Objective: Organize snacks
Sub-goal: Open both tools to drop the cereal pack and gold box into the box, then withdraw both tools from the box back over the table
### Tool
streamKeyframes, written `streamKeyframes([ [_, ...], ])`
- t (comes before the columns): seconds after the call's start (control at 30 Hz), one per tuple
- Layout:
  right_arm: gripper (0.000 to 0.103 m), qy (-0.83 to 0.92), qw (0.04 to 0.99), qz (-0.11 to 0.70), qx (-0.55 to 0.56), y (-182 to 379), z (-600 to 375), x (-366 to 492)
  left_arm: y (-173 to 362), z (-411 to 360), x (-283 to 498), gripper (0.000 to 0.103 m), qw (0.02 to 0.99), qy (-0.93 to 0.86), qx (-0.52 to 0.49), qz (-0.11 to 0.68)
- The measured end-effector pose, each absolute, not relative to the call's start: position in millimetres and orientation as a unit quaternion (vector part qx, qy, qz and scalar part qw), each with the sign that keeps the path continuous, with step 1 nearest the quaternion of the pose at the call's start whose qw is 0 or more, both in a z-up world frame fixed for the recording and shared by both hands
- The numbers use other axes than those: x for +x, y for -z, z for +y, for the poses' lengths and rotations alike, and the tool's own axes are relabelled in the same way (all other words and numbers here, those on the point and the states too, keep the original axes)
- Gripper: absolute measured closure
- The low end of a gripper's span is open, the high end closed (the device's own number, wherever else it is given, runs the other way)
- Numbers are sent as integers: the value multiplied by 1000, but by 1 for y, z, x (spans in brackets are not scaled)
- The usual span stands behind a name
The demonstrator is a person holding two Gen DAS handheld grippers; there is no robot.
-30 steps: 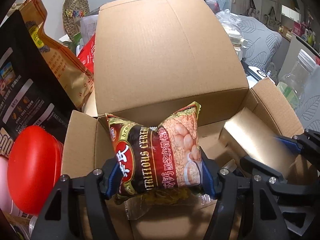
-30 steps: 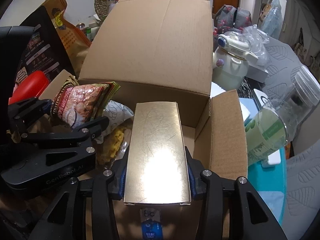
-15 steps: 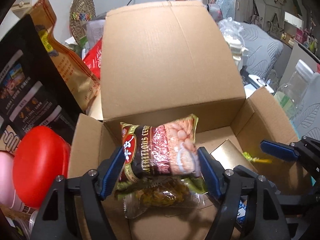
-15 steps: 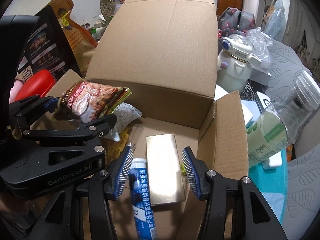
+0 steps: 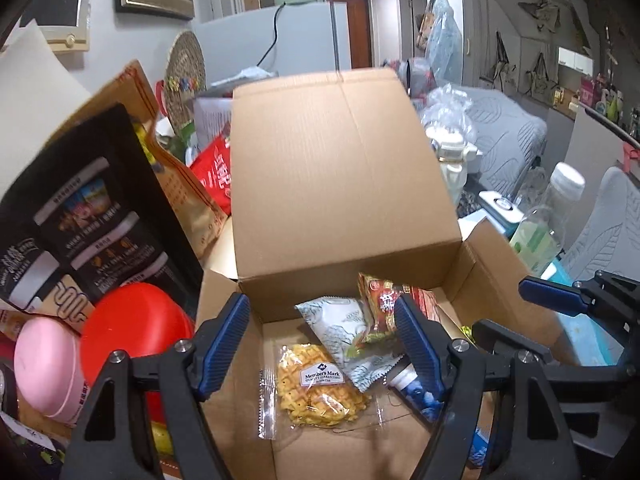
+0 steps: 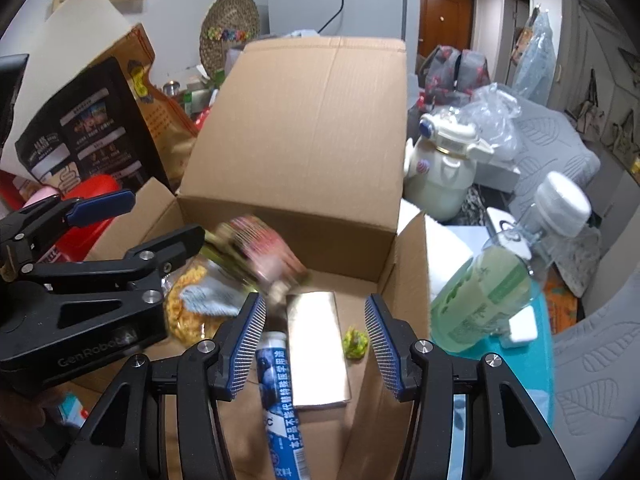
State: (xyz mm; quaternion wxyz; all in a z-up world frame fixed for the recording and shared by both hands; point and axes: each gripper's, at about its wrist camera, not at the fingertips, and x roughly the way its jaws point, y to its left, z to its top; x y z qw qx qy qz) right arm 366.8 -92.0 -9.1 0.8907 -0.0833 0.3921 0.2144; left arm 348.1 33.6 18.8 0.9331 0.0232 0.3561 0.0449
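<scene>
- One cardboard box point(image 5: 344, 184), back flap standing upright, side flaps folded out; holds every snack listed below.
- Two grippers above the box: left gripper point(image 5: 322, 344) spread wide, nothing between its blue pads, hovering over the box's left half; right gripper point(image 6: 316, 344) likewise wide open and empty, over the right half, printed "GenRobot" on the left one's body as seen from the right wrist.
- One gold flat box point(image 6: 318, 344) lying on the box floor, between the right gripper's fingers but untouched.
- One blue-and-white tube point(image 6: 280, 396) with Chinese characters, just beside the gold box on its left.
- One clear packet of yellow waffles point(image 5: 316, 388), labelled "Member's Mark", flat on the floor.
- One pale patterned sachet point(image 5: 348, 340) overlapping the waffle packet.
- One red cereal packet point(image 5: 380, 308), blurred in the right view, resting on the sachet.
- One small green-yellow candy point(image 6: 355, 342) right of the gold box.
</scene>
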Motion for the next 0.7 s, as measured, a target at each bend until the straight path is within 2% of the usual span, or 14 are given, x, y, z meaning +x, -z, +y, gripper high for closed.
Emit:
streamKeyframes([
  [0.4, 51, -217, 918, 324, -77, -40, -103, 327, -68, 34, 304, 28, 952, -50, 1, 301],
  [0.7, 51, -204, 926, 311, -64, -66, -120, 287, -100, 23, 251, 28, 958, -47, 5, 284],
])
